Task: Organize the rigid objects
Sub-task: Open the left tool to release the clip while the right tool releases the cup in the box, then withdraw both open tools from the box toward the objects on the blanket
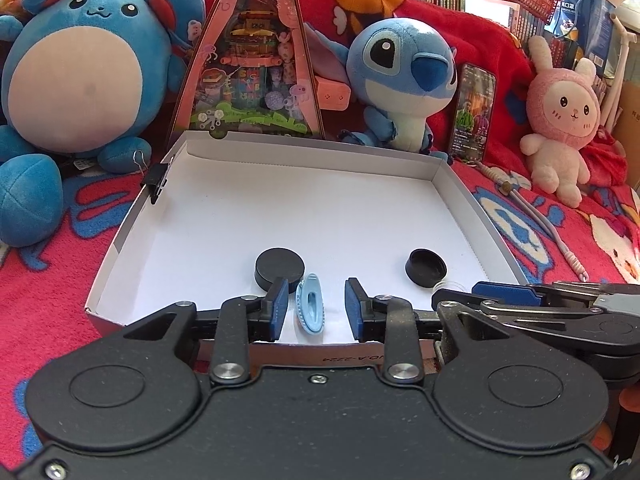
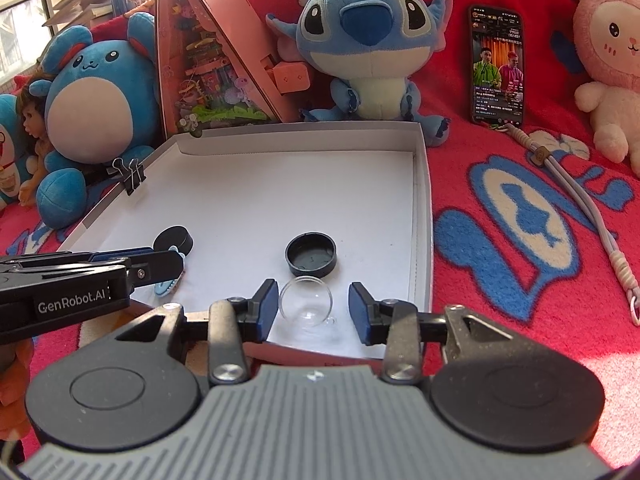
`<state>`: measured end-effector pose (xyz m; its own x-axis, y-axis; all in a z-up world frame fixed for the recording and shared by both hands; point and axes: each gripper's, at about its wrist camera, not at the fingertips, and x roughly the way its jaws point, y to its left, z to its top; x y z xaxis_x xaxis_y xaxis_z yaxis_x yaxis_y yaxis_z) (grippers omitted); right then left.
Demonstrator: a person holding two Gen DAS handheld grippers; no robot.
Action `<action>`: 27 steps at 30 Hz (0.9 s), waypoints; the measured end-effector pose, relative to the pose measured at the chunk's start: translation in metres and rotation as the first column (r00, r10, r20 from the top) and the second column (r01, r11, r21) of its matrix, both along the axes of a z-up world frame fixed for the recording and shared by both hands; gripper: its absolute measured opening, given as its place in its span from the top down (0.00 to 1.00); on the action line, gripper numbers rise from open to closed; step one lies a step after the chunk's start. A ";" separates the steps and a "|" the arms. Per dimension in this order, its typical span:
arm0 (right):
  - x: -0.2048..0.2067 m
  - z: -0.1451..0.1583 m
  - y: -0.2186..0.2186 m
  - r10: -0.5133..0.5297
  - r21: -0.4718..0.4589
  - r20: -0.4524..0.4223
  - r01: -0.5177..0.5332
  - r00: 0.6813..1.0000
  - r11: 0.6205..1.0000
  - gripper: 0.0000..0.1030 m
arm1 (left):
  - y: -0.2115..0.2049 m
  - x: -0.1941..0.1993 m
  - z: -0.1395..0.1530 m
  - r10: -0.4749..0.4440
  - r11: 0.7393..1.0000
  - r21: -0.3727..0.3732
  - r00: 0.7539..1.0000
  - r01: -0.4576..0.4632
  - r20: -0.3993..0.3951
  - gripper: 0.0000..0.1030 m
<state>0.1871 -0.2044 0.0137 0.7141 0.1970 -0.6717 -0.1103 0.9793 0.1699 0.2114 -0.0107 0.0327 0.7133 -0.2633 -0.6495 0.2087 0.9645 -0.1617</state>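
Observation:
A shallow white cardboard box lies on a red blanket. Inside it, near the front edge, a light blue plastic clip lies between the blue pads of my left gripper, which stands open with neither pad touching it. A solid black round cap sits just behind the left finger. In the right wrist view a clear round dish lies between the pads of my open right gripper, with a gap on its right side. A hollow black cap sits just beyond it.
A binder clip grips the box's left wall. Plush toys, a triangular toy box and a lit phone with a lanyard ring the box. Both grippers sit side by side at its front edge.

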 end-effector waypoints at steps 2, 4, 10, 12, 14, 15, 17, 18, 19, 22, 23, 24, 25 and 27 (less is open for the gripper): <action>-0.004 0.003 -0.001 0.002 0.001 0.011 -0.002 1.000 1.000 0.40 | 0.000 -0.006 0.004 -0.006 1.000 0.006 1.000 0.006 0.012 0.64; -0.008 0.006 -0.003 0.003 0.000 0.024 -0.003 1.000 1.000 0.36 | 0.003 -0.012 0.008 -0.012 1.000 0.003 1.000 0.012 0.020 0.61; -0.022 0.016 -0.011 0.004 0.013 0.053 -0.005 0.999 1.000 0.29 | 0.010 -0.033 0.019 -0.023 1.000 -0.007 0.999 0.023 0.046 0.54; -0.028 0.018 -0.013 0.008 0.012 0.064 -0.009 0.998 1.000 0.27 | 0.012 -0.042 0.021 -0.030 0.999 -0.011 0.998 0.030 0.053 0.52; -0.038 0.022 -0.015 0.015 0.003 0.082 -0.015 0.997 1.000 0.24 | 0.013 -0.053 0.022 -0.040 0.999 -0.014 0.997 0.041 0.060 0.51; -0.041 0.023 -0.016 0.018 0.000 0.087 -0.019 0.996 1.000 0.24 | 0.014 -0.058 0.023 -0.043 0.999 -0.015 0.997 0.044 0.064 0.51; -0.052 0.026 -0.017 0.030 -0.011 0.106 -0.029 0.994 1.000 0.23 | 0.016 -0.070 0.025 -0.049 0.998 -0.022 0.996 0.051 0.072 0.50; -0.056 0.026 -0.017 0.035 -0.016 0.113 -0.033 0.993 0.999 0.22 | 0.017 -0.075 0.026 -0.050 0.998 -0.025 0.996 0.053 0.077 0.49; -0.062 0.028 -0.018 0.042 -0.021 0.122 -0.040 0.992 0.999 0.21 | 0.018 -0.081 0.027 -0.052 0.998 -0.030 0.995 0.055 0.082 0.48; -0.076 0.030 -0.018 0.057 -0.034 0.143 -0.053 0.988 0.998 0.19 | 0.020 -0.098 0.029 -0.060 0.997 -0.033 0.994 0.063 0.094 0.48; -0.080 0.031 -0.018 0.062 -0.035 0.148 -0.057 0.987 0.998 0.19 | 0.020 -0.103 0.029 -0.062 0.997 -0.031 0.993 0.066 0.098 0.47; -0.084 0.031 -0.018 0.064 -0.034 0.152 -0.060 0.986 0.998 0.19 | 0.020 -0.109 0.029 -0.065 0.997 -0.030 0.993 0.069 0.103 0.47; -0.090 0.032 -0.019 0.068 -0.031 0.158 -0.064 0.985 0.997 0.18 | 0.021 -0.115 0.029 -0.068 0.997 -0.031 0.992 0.072 0.109 0.47; -0.099 0.033 -0.019 0.074 -0.031 0.170 -0.070 0.983 0.997 0.18 | 0.021 -0.126 0.030 -0.073 0.997 -0.029 0.991 0.077 0.116 0.47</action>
<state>0.0881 -0.2235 0.0466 0.8034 0.2372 -0.5462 -0.2063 0.9713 0.1185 0.0859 0.0098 0.0623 0.7601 -0.3390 -0.5544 0.2990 0.9399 -0.1648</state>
